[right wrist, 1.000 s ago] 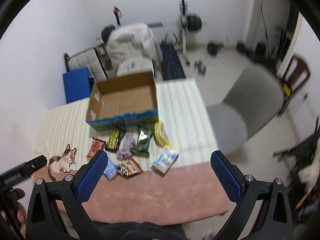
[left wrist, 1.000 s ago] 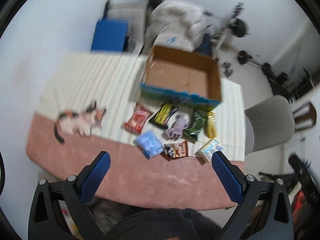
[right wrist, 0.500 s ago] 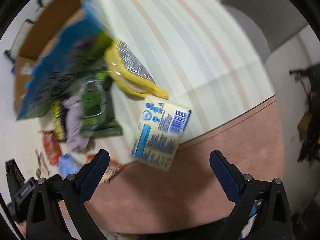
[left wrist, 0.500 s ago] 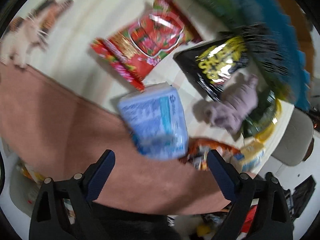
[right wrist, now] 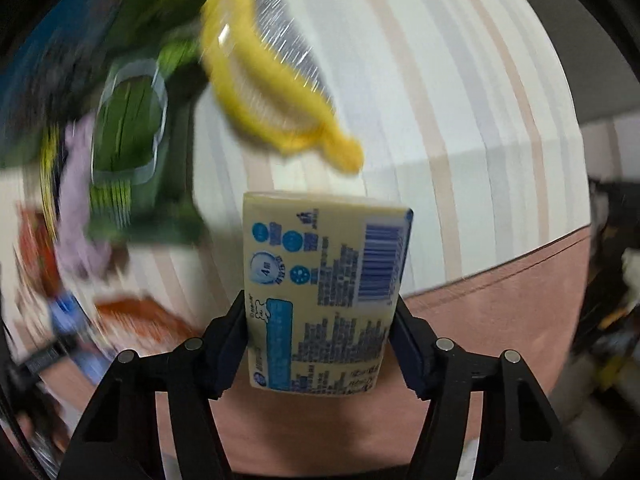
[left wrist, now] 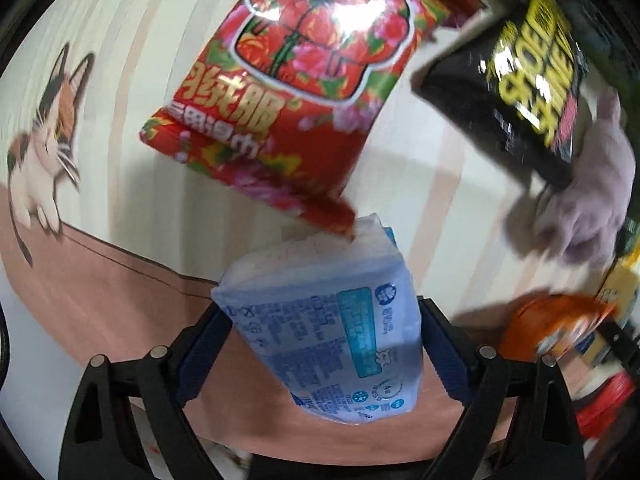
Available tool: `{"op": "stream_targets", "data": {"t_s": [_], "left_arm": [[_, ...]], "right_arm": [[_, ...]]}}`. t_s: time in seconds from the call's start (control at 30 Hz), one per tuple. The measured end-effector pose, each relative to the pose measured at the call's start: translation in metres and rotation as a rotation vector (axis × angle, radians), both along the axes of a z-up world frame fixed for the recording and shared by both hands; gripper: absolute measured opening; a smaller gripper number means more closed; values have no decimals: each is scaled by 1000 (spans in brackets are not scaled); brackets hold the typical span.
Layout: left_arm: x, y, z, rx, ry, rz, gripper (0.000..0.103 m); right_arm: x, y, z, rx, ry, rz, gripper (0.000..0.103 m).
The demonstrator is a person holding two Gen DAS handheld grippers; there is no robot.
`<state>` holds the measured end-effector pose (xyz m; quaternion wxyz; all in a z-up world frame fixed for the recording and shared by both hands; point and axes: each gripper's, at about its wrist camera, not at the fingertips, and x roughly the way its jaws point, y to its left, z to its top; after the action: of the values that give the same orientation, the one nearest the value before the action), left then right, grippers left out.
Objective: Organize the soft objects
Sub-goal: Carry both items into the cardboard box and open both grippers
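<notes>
1. My left claw (left wrist: pixel 322 344) points steeply down at the surface (left wrist: pixel 400 184), jaws spread wide with the blue pack (left wrist: pixel 332 328) between them.
2. The blue pads sit right at the pack's two sides; I cannot tell whether they press it.
3. The blue pack lies where the striped cloth (left wrist: pixel 132 80) meets the pink cloth (left wrist: pixel 104 300), its far corner tucked under the red bag (left wrist: pixel 296 92).
4. Beyond it lie a black bag (left wrist: pixel 520 76) and a lilac plush (left wrist: pixel 576 208); a cat figure (left wrist: pixel 44 140) is at the far left.
5. My right claw (right wrist: pixel 320 340) points straight down and its jaws are closing, with the yellow pack (right wrist: pixel 324 288) between them.
6. Both pads meet that pack's sides.
7. The yellow pack lies on the same cloth border, near a yellow pouch (right wrist: pixel 264 80) and a green bag (right wrist: pixel 128 132), both blurred.
</notes>
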<state>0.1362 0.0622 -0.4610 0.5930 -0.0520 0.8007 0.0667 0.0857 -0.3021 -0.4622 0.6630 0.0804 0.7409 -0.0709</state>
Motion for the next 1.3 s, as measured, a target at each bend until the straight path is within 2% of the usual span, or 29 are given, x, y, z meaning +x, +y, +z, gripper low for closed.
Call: {"op": "stream_targets", "data": {"t_s": [0.07,0.17,0.23,0.33,0.37,0.4,0.5,0.57,0.67,0.77,0.87,0.93,0.97,1.03,1.1,1.2,1.23,1.3], "left_arm": [[-10,-4,-4,8,-9,-33,93],[-21,-11,-10,9,-26,-66,93],[-26,-20,-10,-15,-45,-69,87],[-34,-32,-7,-26,-74,-86,64],[-39,-36,-4,-25,-85,-99,53],[-45,-41,-4,-20,-92,-113,47],[-63,-50,-9,-18,-106,-134,41],[-67,-60,7,-26,-119,-142,40],[-88,-70,35,-62,-182,-166,40],[-104,-83,80,-109,-274,-193,40],[-103,-103,133,-191,-361,-198,40],[-86,-117,166,-248,-399,-211,40],[-63,-106,195,-264,-412,-219,40],[-23,-105,229,-290,-440,-238,40],[16,-104,238,-293,-459,-246,40],[77,-108,244,-266,-465,-239,41],[100,-104,247,-284,-446,-225,41],[140,-109,224,-297,-410,-205,41]], "right_arm": [[-6,5,-4,-10,5,25,67],[-9,4,-11,-12,7,-5,69],[-8,1,-21,-10,13,-29,69],[-12,6,-30,-30,-4,-36,67],[-15,9,-31,-31,-10,-36,66],[-20,11,-33,-32,-14,-38,66],[-34,18,-30,-25,-25,-50,65],[-47,22,-23,-19,-39,-44,65],[-69,34,0,23,-83,-25,65],[-86,50,39,85,-150,20,65],[-94,76,85,138,-232,91,65],[-58,84,131,167,-274,129,65],[-41,83,151,185,-295,157,65],[-14,87,183,213,-339,195,65],[22,102,205,226,-368,232,65],[81,106,222,172,-400,275,65],[104,107,220,161,-399,280,65],[146,103,208,148,-385,281,65]]}}
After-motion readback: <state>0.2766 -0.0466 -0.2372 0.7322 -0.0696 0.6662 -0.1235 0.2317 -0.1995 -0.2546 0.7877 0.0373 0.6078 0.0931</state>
